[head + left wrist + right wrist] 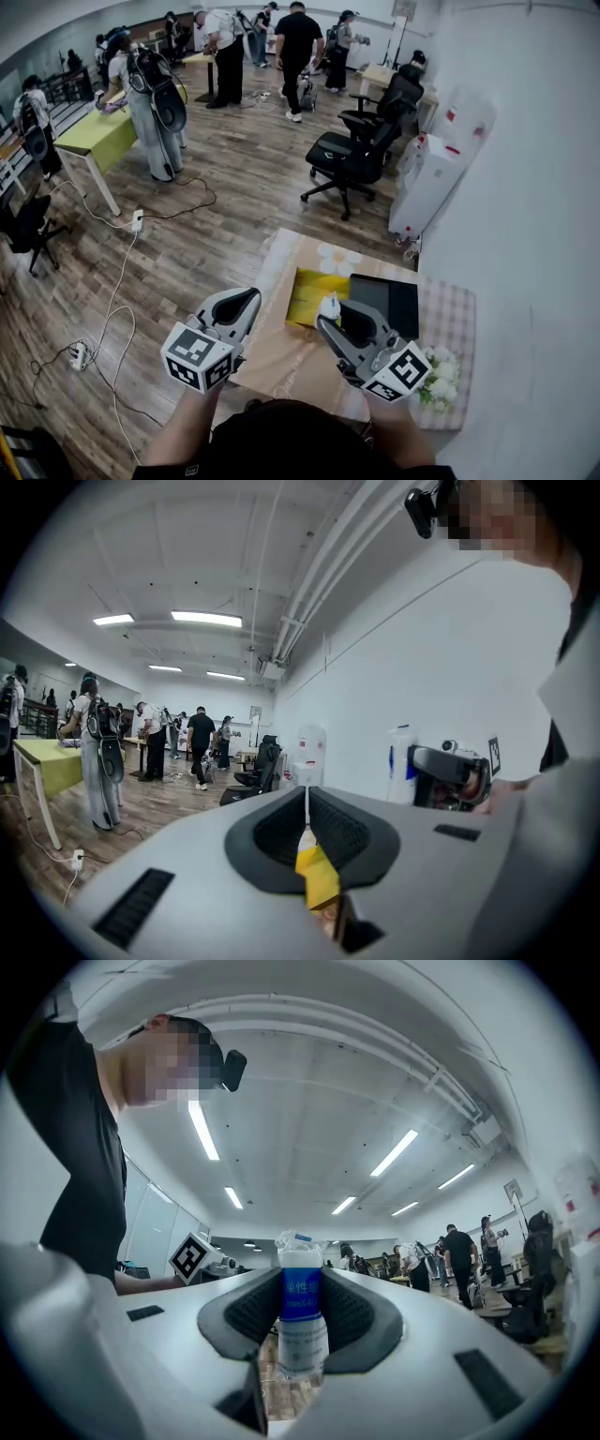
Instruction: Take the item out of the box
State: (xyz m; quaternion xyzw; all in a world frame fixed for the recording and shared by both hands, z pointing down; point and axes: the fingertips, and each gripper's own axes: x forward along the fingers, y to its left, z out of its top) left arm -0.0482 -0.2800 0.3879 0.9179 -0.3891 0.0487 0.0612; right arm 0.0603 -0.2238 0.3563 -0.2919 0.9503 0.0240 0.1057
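Observation:
A small white bottle (302, 1321) with a blue label and a white cap stands upright between the pads of my right gripper (302, 1283), which is shut on it. In the head view the bottle (328, 306) is held by the right gripper (330, 319) just above the open box (314, 291), which has a yellow flap and a black inside. My left gripper (246, 302) hovers left of the box over the table edge. Its jaws meet (307, 808) with nothing between them. From the left gripper view, the bottle (403, 761) shows beside the right gripper's body.
The box lies on a low table (281, 361) with a beige cloth, and white flowers (441, 375) sit at its right corner. A white wall runs along the right. Beyond are a black office chair (361, 150), a white unit (427, 183), floor cables (122, 244) and several people.

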